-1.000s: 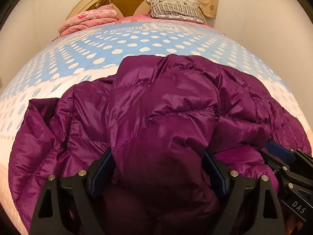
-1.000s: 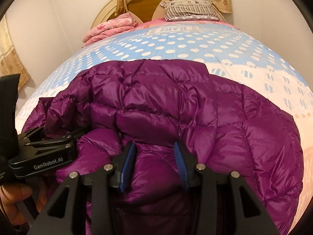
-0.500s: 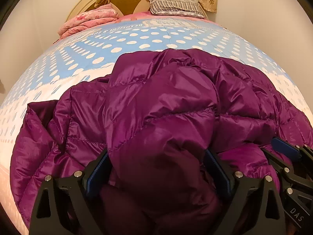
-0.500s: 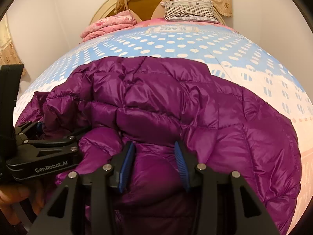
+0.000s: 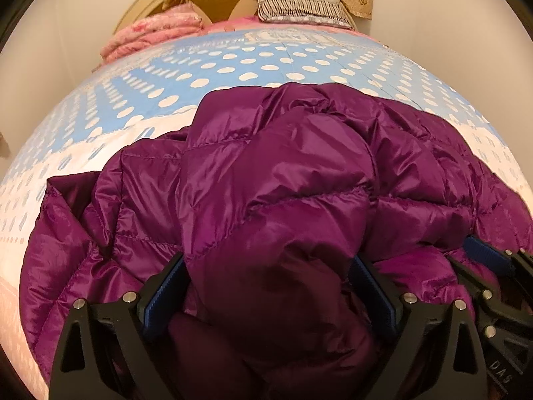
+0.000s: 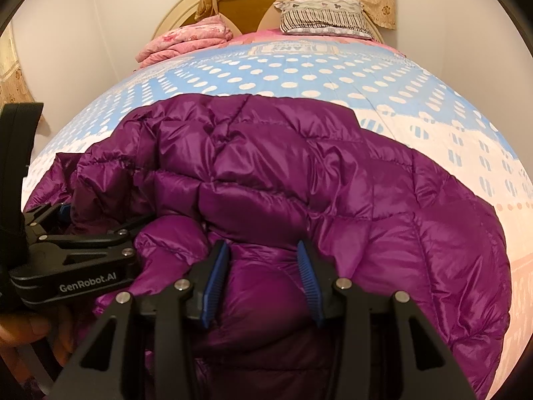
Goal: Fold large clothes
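A purple quilted down jacket (image 5: 283, 173) lies bunched on the bed and also fills the right wrist view (image 6: 299, 173). My left gripper (image 5: 266, 286) is shut on a thick fold of the jacket at its near edge; it also shows from the side in the right wrist view (image 6: 100, 226). My right gripper (image 6: 263, 276) is shut on another puffy fold of the jacket's near edge, just right of the left gripper. Its fingers (image 5: 489, 260) show at the left wrist view's right edge.
The bed has a blue-and-white polka-dot sheet (image 5: 233, 66). A folded pink blanket (image 6: 190, 40) and a striped pillow (image 6: 323, 20) lie at the round headboard (image 6: 253, 6). White walls flank the bed. A beige curtain (image 6: 13, 80) hangs at left.
Both grippers have carried the jacket's near edge forward toward the headboard, so the folded bulk reaches further up the bed. Both grips are unchanged.
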Motion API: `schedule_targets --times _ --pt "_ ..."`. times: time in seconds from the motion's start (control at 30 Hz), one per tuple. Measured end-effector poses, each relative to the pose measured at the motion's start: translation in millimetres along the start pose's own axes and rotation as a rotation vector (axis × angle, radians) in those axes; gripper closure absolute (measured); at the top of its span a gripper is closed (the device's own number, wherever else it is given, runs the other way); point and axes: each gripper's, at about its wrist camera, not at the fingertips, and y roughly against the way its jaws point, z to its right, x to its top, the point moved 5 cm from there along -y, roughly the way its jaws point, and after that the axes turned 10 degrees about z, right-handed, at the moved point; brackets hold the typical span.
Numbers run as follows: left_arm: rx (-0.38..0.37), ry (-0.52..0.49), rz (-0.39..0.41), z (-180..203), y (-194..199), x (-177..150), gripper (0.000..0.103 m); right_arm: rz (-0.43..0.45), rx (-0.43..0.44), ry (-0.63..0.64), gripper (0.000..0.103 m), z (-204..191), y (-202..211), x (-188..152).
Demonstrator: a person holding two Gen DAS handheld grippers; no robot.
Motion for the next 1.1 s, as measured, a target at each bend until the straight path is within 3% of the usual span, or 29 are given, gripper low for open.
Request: schedule_targets --times 0.1,0.13,0.2,0.23,0.33,0.53,0.73,0.9,1.1 --pt "0.025 0.016 0.032 -9.4 27.0 14.2 0.008 -0.036 0.008 0.03 0.043 4.7 15.0 6.1" --pt "-0.008 0.021 0.06 -10.4 44.7 19.5 0.008 -0.021 0.007 0.027 0.039 7.8 27.3 9.1" --pt "-0.057 0.014 0.1 -11.8 75.7 21.7 0.008 0.02 -0.008 0.03 0.017 13.0 52.3 9.9" --pt "-0.063 0.007 0.11 -13.6 88.8 19.5 0.008 0.029 -0.016 0.034 0.016 15.5 62.7 7.5" --pt "-0.069 -0.021 0.137 -23.7 134.2 -7.3 0.008 0.017 -0.014 0.02 0.015 23.3 96.9 -14.9" --pt "-0.011 -0.023 0.124 -54.0 188.0 -82.7 0.008 -0.037 -0.024 -0.031 0.015 36.6 155.5 -81.5" --pt "0.064 -0.036 0.119 -76.8 216.2 -130.2 0.008 -0.033 -0.064 -0.063 0.015 40.3 205.1 -124.9" --pt "0.068 0.021 0.067 -91.5 228.9 -176.9 0.008 -0.017 -0.083 -0.085 0.014 33.7 228.0 -150.3" --pt "0.059 0.031 0.068 -93.8 248.8 -217.0 0.008 -0.031 -0.104 -0.116 0.014 32.3 251.8 -195.9"
